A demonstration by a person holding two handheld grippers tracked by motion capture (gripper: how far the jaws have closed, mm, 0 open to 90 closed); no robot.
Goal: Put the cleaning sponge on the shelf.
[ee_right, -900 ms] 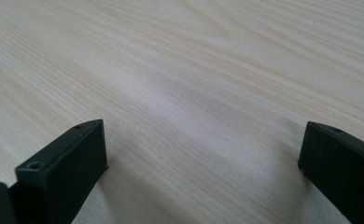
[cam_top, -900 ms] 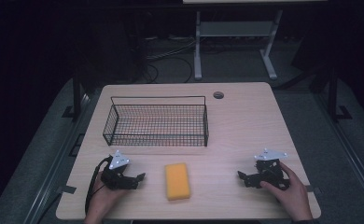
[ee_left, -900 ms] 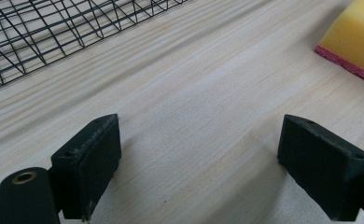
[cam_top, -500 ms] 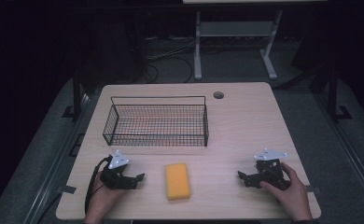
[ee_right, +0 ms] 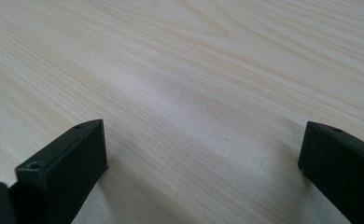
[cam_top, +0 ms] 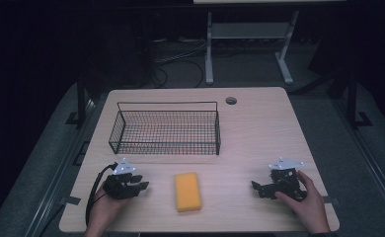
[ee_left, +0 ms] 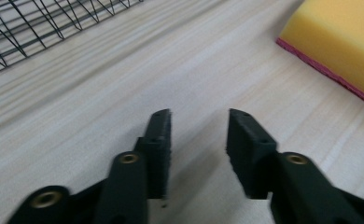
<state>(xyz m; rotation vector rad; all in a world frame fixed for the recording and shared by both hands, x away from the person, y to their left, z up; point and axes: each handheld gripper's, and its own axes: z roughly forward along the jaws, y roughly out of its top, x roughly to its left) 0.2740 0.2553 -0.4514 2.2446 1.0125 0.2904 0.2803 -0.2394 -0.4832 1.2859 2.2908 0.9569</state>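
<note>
That yellow rectangular foam sponge (cam_top: 187,191) looks light and squishy, so pinch its long sides. Left tool (cam_top: 140,187) part-open, right tool (cam_top: 257,188) wide open, both empty.

Your table (cam_top: 259,133) is pale wood-grain laminate, smooth with a soft sheen. The sponge (cam_top: 187,191) at lower centre of the high view looks like porous yellow foam, matt, with a thin pink rougher layer along its edge. The basket (cam_top: 166,129) above it is thin black metal wire. Your left gripper (ee_left: 196,140) and right gripper (ee_right: 203,154) have matt black plastic jaws, the left with brass-coloured rivets.
</note>
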